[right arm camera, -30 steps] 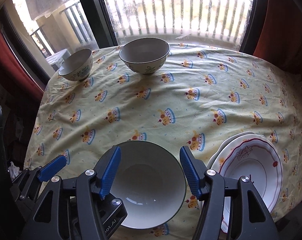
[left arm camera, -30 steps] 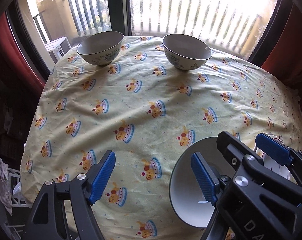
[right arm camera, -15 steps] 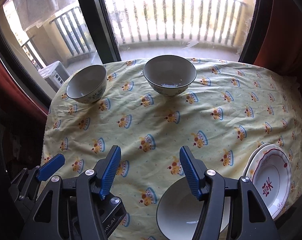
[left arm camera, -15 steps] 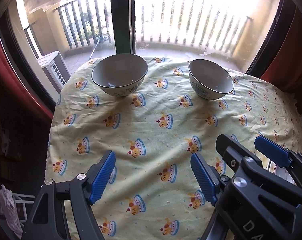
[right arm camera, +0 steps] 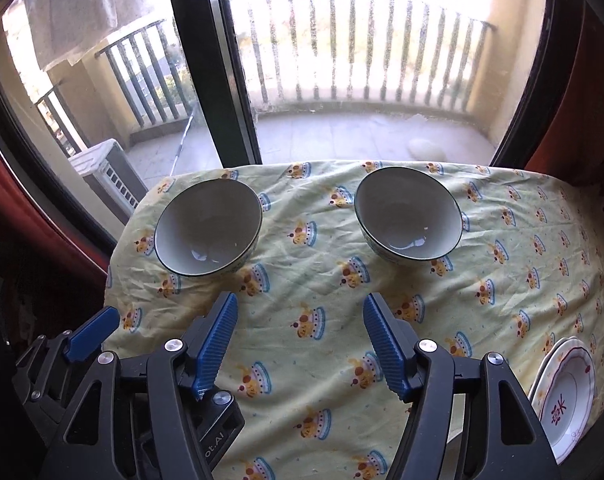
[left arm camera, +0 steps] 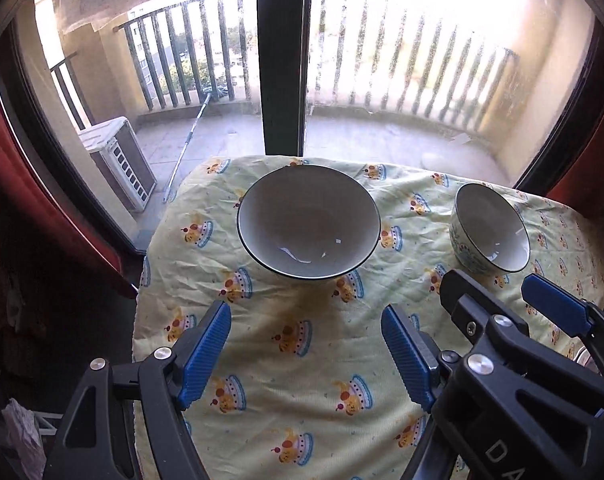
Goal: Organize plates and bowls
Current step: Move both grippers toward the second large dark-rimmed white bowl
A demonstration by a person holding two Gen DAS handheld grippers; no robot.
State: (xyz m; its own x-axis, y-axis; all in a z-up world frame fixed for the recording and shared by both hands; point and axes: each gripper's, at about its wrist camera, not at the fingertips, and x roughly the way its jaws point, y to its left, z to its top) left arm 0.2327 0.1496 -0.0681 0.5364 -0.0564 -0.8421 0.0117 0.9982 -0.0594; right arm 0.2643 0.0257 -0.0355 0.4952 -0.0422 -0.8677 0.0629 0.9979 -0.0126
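My left gripper is nearest, jaws spread wide w/ nothing between them, just the yellow tablecloth underneath. My right gripper is right beside it, jaws apart & empty too; they have just been opening a bit further, only cloth in the gap. Near right edge of the table: stack of plates, top one white w/ red rim trim & a red mark in the middle, partly cut off by my right finger. Further out, near the far edge, two bowls sit upright on the cloth, well apart from each other. The left bowl is straight ahead of my left jaws; the right bowl is ahead of my right jaws. Neither is touched. Beyond the table: window frame, then balcony railing and an AC unit outside, far left.
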